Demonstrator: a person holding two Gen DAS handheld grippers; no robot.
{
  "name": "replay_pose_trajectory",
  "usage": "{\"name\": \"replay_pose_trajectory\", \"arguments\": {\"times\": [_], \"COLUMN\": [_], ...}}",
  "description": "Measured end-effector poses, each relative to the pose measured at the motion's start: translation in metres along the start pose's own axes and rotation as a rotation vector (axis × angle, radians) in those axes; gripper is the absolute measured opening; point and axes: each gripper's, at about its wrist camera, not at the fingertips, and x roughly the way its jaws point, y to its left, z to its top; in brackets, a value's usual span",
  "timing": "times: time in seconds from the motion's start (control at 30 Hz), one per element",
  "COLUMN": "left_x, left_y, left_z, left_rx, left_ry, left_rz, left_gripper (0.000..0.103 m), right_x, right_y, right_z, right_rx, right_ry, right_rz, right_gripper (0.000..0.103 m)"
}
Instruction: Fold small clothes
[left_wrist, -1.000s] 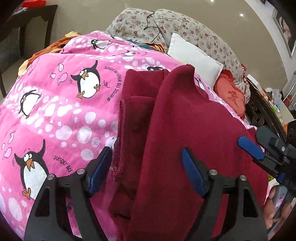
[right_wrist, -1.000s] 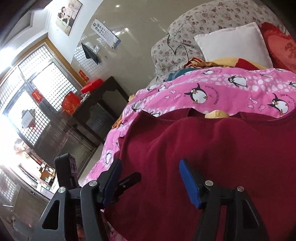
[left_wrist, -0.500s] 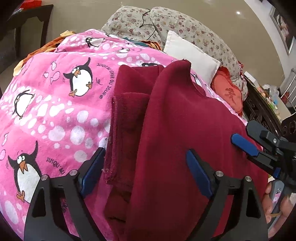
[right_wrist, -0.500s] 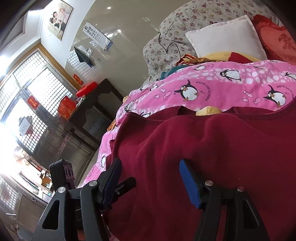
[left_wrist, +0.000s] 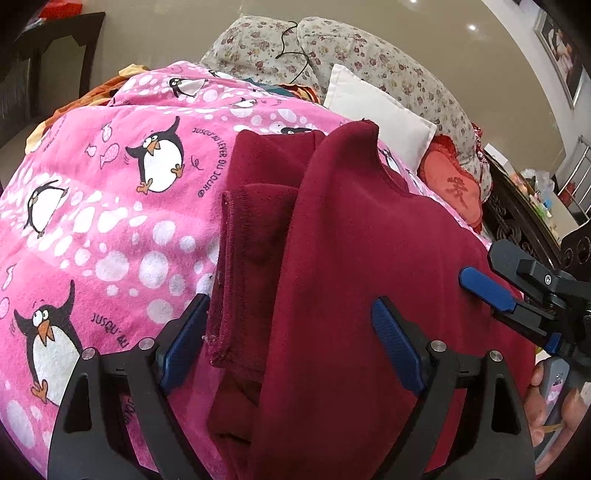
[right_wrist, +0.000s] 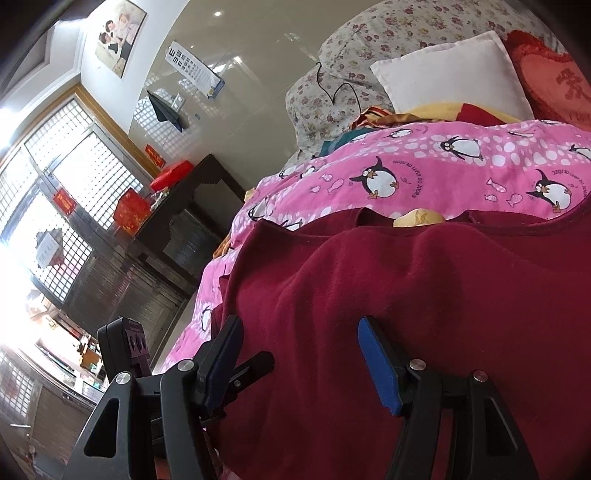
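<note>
Right now we are holding both tongs parted over the garment, with nothing pinched in either. Our left gripper (left_wrist: 290, 341) is standing wide, its blue pads straddling the stitched hem of the folded-in sleeve (left_wrist: 255, 258), and the cloth is lying loose between them rather than pressed. Our right gripper (right_wrist: 299, 363) is also gaping, hovering low over the near side of the maroon sweater (left_wrist: 369, 277), whose fleece is passing between the fingers untouched as far as we can tell.

Moving outward, the sweater is lying spread on the pink penguin blanket (left_wrist: 110, 221), neckline toward the white pillow (left_wrist: 376, 107), with one side already turned over the middle. The right gripper is also showing at the edge of the left view, beside a hand (left_wrist: 546, 417) on its handle.

We are judging that the next fold wants a clean bite on both near corners. To do it well, we are thinking of lowering each pad pair until one finger slips under the hem, catching every layer of the doubled sleeve, then closing evenly. Thick fleece may slump, so a lift in step on both sides looks safest.
</note>
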Motion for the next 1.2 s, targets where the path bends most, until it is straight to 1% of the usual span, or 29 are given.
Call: {"name": "replay_pose_trajectory", "arguments": {"times": [0.13, 0.17, 0.2, 0.23, 0.27, 0.3, 0.33, 0.37, 0.4, 0.47, 0.5, 0.53, 0.57, 0.6, 0.67, 0.7, 0.8, 0.9, 1.0, 1.07, 1.13, 1.2], "left_x": [0.000, -0.001, -0.002, -0.003, -0.004, -0.007, -0.010, -0.016, -0.021, -0.039, -0.048, -0.057, -0.062, -0.063, -0.056, -0.052, -0.050, -0.049, -0.051, -0.052, -0.053, -0.056], "left_y": [-0.002, -0.003, -0.003, -0.004, -0.004, -0.007, -0.009, -0.011, -0.012, -0.017, -0.023, -0.031, -0.040, -0.054, -0.066, -0.071, -0.078, -0.077, -0.077, -0.079, -0.083, -0.087], "left_z": [0.000, 0.000, -0.001, -0.002, -0.003, -0.004, -0.004, -0.005, -0.005, -0.007, -0.010, -0.014, -0.018, -0.025, -0.032, -0.036, -0.040, -0.040, -0.044, -0.048, -0.055, -0.058], "left_rx": [0.000, -0.001, -0.004, -0.015, -0.022, -0.011, 0.001, 0.001, -0.006, -0.008, 0.011, 0.049, 0.095, 0.163, 0.218, 0.237, 0.277, 0.273, 0.286, 0.300, 0.319, 0.336], "left_ry": [-0.004, -0.004, -0.004, -0.001, -0.003, -0.016, -0.025, -0.041, -0.056, -0.105, -0.125, -0.148, -0.162, -0.159, -0.130, -0.114, -0.118, -0.118, -0.123, -0.128, -0.133, -0.138], "left_rz": [-0.003, -0.014, -0.038, -0.072, -0.084, -0.083, -0.092, -0.118, -0.138, -0.222, -0.256, -0.271, -0.261, -0.226, -0.215, -0.219, -0.201, -0.199, -0.188, -0.177, -0.161, -0.144], "left_gripper": [0.087, 0.081, 0.066, 0.060, 0.056, 0.047, 0.041, 0.030, 0.026, 0.024, 0.024, 0.024, 0.024, 0.024, 0.024, 0.024, 0.024, 0.024, 0.024, 0.024, 0.024, 0.024], "right_x": [0.001, 0.001, 0.001, 0.000, 0.000, -0.001, -0.002, -0.003, -0.004, -0.008, -0.012, -0.015, -0.019, -0.024, -0.031, -0.032, -0.028, -0.019, -0.012, -0.008, 0.003, 0.012], "right_y": [0.001, 0.001, 0.001, 0.001, 0.001, 0.001, 0.001, 0.002, 0.003, 0.005, 0.007, 0.008, 0.009, 0.011, 0.013, 0.016, 0.033, 0.047, 0.055, 0.056, 0.059, 0.065], "right_z": [0.000, 0.000, 0.001, 0.001, 0.001, 0.001, 0.001, 0.001, 0.001, 0.002, 0.003, 0.004, 0.005, 0.005, 0.006, 0.006, 0.006, 0.002, 0.001, 0.004, 0.009, 0.009], "right_rx": [0.000, 0.003, 0.007, 0.009, 0.009, 0.007, 0.007, 0.008, 0.009, 0.015, 0.022, 0.031, 0.041, 0.061, 0.090, 0.083, 0.019, -0.036, -0.089, -0.094, -0.106, -0.141], "right_ry": [0.000, 0.000, -0.002, -0.003, -0.004, -0.007, -0.009, -0.011, -0.013, -0.025, -0.037, -0.049, -0.062, -0.081, -0.106, -0.103, -0.056, -0.035, -0.002, 0.004, 0.068, 0.123], "right_rz": [0.000, 0.001, 0.002, 0.003, 0.002, 0.002, 0.003, 0.007, 0.014, 0.034, 0.059, 0.085, 0.110, 0.138, 0.165, 0.168, 0.122, 0.096, 0.027, -0.001, -0.076, -0.125], "right_gripper": [0.063, 0.063, 0.063, 0.063, 0.063, 0.063, 0.063, 0.063, 0.063, 0.063, 0.063, 0.063, 0.065, 0.067, 0.077, 0.079, 0.080, 0.080, 0.081, 0.081, 0.081, 0.082]}}
